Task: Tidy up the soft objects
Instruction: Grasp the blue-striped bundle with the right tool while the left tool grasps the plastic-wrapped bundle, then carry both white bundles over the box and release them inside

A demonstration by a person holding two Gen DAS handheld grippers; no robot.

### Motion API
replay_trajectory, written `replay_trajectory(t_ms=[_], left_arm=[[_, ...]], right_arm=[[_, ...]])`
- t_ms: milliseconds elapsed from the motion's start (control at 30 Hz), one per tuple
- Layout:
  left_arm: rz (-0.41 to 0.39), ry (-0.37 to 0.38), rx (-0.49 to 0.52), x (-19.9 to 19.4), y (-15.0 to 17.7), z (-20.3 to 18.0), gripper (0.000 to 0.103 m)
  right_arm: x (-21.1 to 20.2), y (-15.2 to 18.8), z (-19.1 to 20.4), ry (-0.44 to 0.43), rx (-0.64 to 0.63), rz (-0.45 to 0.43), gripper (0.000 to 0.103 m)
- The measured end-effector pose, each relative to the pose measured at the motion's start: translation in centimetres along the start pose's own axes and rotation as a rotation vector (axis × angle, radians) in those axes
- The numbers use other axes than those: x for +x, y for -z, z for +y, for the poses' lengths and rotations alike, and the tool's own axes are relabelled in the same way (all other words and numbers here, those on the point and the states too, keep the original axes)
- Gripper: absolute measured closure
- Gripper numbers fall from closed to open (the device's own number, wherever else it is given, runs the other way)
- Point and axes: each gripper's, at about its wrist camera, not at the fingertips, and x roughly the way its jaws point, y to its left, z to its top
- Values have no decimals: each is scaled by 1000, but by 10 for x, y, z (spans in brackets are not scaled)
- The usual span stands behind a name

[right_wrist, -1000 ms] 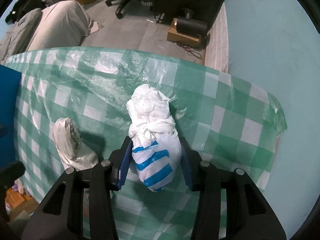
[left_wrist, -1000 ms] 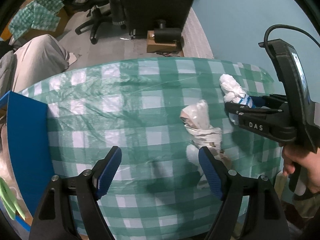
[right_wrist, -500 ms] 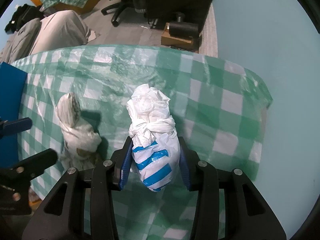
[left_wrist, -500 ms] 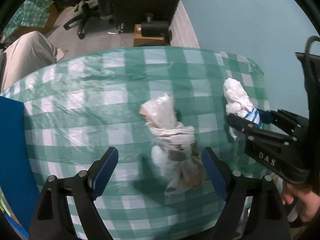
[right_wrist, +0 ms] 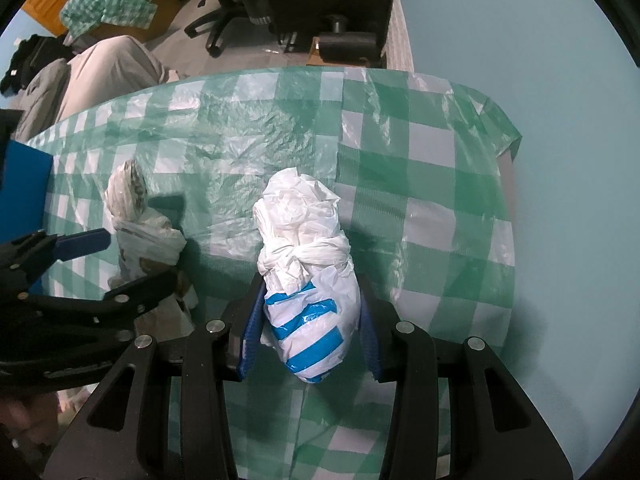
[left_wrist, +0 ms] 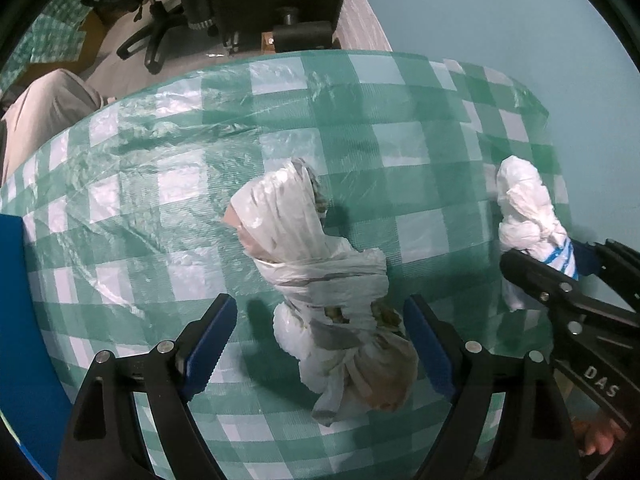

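- My left gripper (left_wrist: 318, 344) gapes wide around the grey tied bag (left_wrist: 332, 304), not gripping; closing off-centre could pinch only loose plastic.
- Right of that bag, my right gripper (right_wrist: 308, 332) clamps the blue-striped bag (right_wrist: 310, 304); it may slip.

- The green-and-white checked table cover (left_wrist: 168, 184) looked like thin plastic sheet, crinkled and faintly glossy.
- The knotted grey-white bundle (left_wrist: 332, 304) was crumpled, semi-translucent plastic film, tied at its 12 o'clock end.
- The blue-striped white bundle (right_wrist: 310, 300) was matt, wrinkled plastic bag.
- The left gripper (left_wrist: 320, 352) and right gripper (right_wrist: 310, 320) had matt black plastic arms, shiny metal screw heads, and blue ridged pads (left_wrist: 208, 348).
- The blue panel (left_wrist: 24, 320) at 9 o'clock looked smooth and matt.
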Motion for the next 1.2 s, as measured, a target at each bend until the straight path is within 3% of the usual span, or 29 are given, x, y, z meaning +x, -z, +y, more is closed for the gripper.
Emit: replay_trajectory(t_ms=[100,133,167,867,1200], left_arm=[[2,-5,14,1,2,1,44],[7,1,18,2,2,2,59],[8,4,22,2,4,4,61],[-159,-58,44,-83,46,52,65],[-227,-39,-5,-129,63,88,65]], right_arm=[[0,0,2,-2,-2,2,62],[0,0,2,-3,-5,1,62],[-1,1,3,-3,-8,0,62],[-38,-4,67,-20,-102,-64,62],[-59,-8,111,-30,-151,-92,62]])
